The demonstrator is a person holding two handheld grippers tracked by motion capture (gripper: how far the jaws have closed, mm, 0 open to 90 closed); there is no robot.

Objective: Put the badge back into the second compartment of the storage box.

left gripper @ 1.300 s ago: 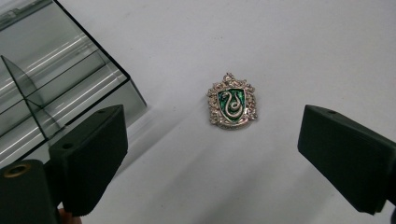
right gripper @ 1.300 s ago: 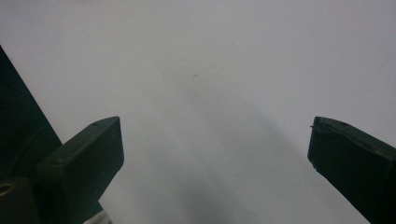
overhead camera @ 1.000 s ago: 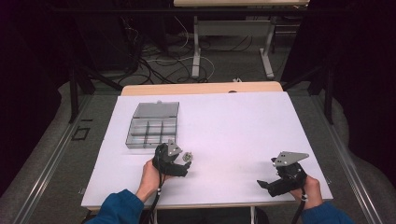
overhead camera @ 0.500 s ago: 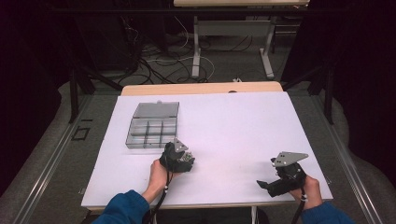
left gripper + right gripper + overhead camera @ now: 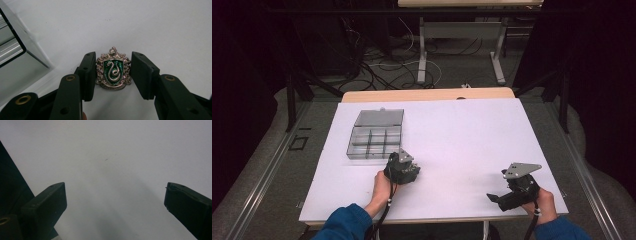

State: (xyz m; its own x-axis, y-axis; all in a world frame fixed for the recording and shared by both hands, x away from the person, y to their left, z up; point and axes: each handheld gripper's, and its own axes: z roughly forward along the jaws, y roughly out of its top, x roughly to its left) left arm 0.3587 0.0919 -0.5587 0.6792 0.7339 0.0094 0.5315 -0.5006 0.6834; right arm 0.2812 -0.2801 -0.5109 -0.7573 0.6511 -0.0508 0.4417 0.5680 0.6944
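Two grippers are at work on the white table, and we see them both from the high view: the left gripper sits near the middle of the front half, just in front of the clear compartment box, while the right gripper rests well apart from it near the front right corner. In the left gripper view we look along the left gripper and find a small metal crest badge, green enamel with a silver snake on it, lying flat on the table between the two black pads. The jaws have just been closing on the badge, and now the left pad touches its edge and the right pad stands against its other side, so we read them as clamped on it, about as narrow as the badge is wide. The badge lies on the table close to the near right corner of the box, whose clear wall shows at the left edge of that view. In the right gripper view the right gripper has its jaws spread wide over bare white table, with nothing between them. Its grey three-cornered plate faces up in the high view, and a hand in a blue sleeve holds it from behind.
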